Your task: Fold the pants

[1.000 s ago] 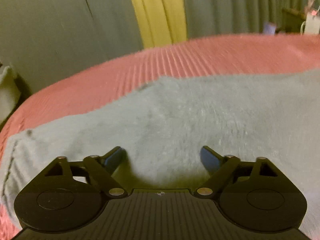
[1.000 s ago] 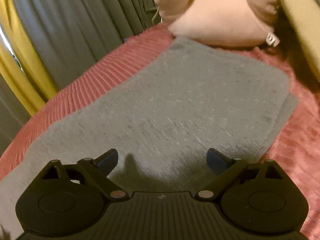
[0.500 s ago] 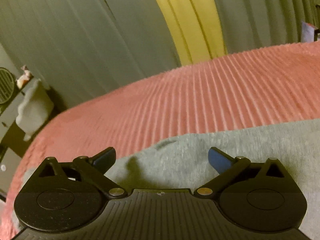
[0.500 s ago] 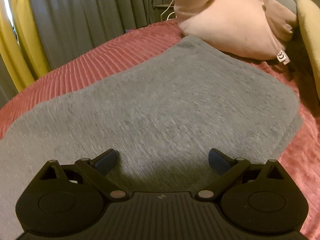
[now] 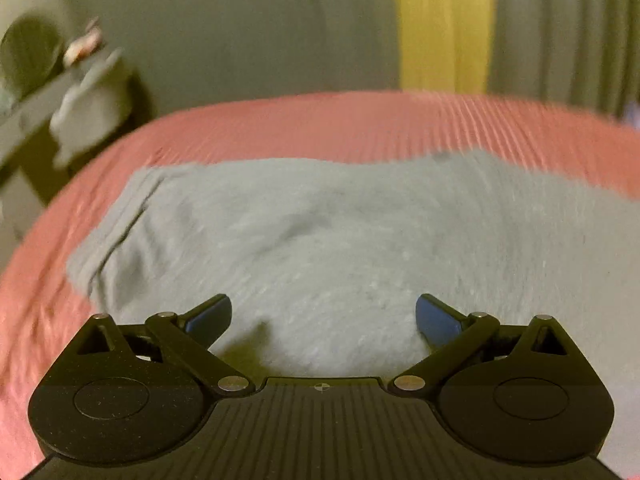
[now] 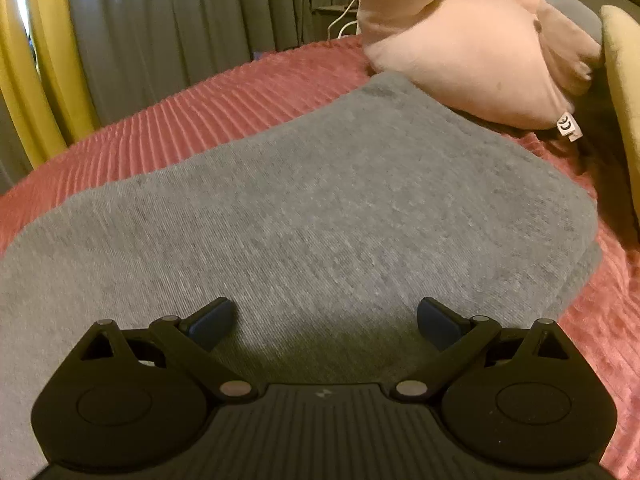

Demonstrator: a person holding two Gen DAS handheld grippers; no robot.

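Note:
Grey pants lie flat on a red ribbed bedspread. In the left wrist view their banded end is at the left. My left gripper is open and empty, just above the cloth. In the right wrist view the pants lie in two layers, with a lower layer showing at the right edge. My right gripper is open and empty over the near part of the cloth.
A pink plush toy lies at the far end of the pants, with a yellow cushion at the right. Grey and yellow curtains hang behind the bed. A shelf with light cloth stands left of the bed.
The left gripper has swung left and tipped back down, so the banded end of the pants now shows. The right gripper has shifted slightly. Both stay open.

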